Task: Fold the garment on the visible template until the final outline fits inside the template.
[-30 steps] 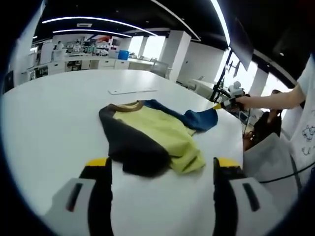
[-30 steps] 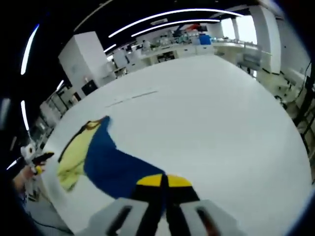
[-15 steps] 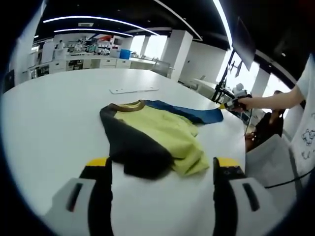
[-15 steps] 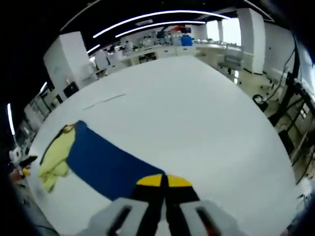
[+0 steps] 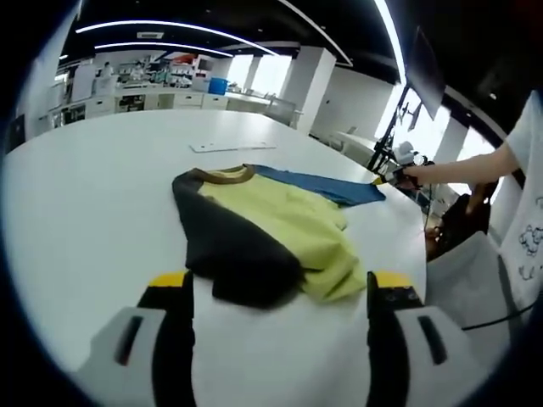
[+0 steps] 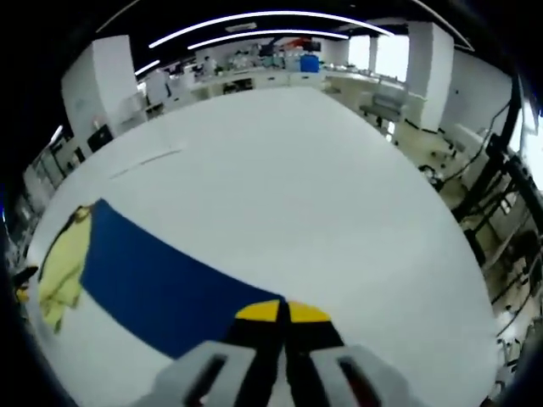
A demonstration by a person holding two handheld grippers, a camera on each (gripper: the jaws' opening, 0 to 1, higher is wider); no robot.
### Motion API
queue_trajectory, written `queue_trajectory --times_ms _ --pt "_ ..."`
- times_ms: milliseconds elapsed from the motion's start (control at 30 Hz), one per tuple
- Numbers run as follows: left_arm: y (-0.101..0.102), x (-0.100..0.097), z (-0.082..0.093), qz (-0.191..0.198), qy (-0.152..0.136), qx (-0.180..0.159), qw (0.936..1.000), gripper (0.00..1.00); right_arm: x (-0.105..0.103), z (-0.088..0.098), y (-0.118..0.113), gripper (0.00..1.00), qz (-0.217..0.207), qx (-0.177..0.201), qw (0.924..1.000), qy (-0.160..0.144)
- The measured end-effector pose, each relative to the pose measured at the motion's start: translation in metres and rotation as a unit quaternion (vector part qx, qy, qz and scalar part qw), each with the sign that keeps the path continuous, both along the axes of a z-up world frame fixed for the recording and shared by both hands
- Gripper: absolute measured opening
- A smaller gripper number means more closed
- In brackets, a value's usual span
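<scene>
A garment (image 5: 263, 220) with a yellow-green body, a dark grey sleeve and a blue sleeve (image 5: 318, 185) lies crumpled on the white table (image 5: 85, 195). My left gripper (image 5: 276, 292) hovers open just short of the dark sleeve's end, holding nothing. In the left gripper view my right gripper (image 5: 392, 176), held by a person's hand, grips the blue sleeve's far tip. In the right gripper view my right gripper (image 6: 282, 312) is shut on the blue sleeve (image 6: 157, 284), which stretches flat toward the yellow body (image 6: 61, 267).
A thin flat white strip (image 5: 231, 146) lies on the table beyond the garment. The table's edge runs close on the right, with a chair (image 5: 462, 271) and a stand beyond it. Lab benches line the far wall.
My right gripper has pulled the blue sleeve outward, so it now lies straighter and flatter on the table. The left gripper has stayed in place and open.
</scene>
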State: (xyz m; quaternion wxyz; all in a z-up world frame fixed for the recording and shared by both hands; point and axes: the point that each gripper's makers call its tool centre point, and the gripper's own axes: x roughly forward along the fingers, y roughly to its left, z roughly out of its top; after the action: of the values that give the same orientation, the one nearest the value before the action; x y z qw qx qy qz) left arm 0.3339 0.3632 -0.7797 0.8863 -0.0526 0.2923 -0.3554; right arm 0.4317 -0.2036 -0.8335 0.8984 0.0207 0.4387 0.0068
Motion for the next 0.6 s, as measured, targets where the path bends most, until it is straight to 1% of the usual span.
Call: queue_trajectory --times_ms 167,300,433,500,533,567,600 --pt "0.003 0.0 -0.001 0.008 0.002 -0.002 1.0 0.81 0.009 -0.007 -0.006 0.0 0.001 0.0 1.0 0.002" --pt "0.002 -0.002 -0.003 0.011 0.005 -0.003 0.9999 0.81 0.009 -0.012 -0.009 0.0 0.006 -0.005 0.9999 0.01" --pt "0.003 -0.002 -0.006 0.012 0.008 -0.003 0.9999 0.81 0.01 -0.01 -0.01 0.0 0.0 0.001 1.0 0.006" --pt "0.003 -0.002 -0.007 0.012 0.008 -0.004 0.9999 0.81 0.011 -0.011 -0.007 0.0 0.01 0.008 0.9999 0.003" --pt "0.003 -0.001 -0.007 0.012 0.007 -0.005 0.9999 0.81 0.012 -0.01 -0.008 0.04 0.013 0.005 0.9999 -0.001" --pt "0.003 -0.001 -0.007 0.014 0.007 -0.007 0.9999 0.81 0.012 -0.01 -0.007 0.11 0.017 0.007 0.9998 -0.003" --pt "0.003 0.0 -0.006 0.014 0.006 -0.008 0.9998 0.81 0.012 -0.011 -0.005 0.22 0.02 0.009 0.9998 -0.003"
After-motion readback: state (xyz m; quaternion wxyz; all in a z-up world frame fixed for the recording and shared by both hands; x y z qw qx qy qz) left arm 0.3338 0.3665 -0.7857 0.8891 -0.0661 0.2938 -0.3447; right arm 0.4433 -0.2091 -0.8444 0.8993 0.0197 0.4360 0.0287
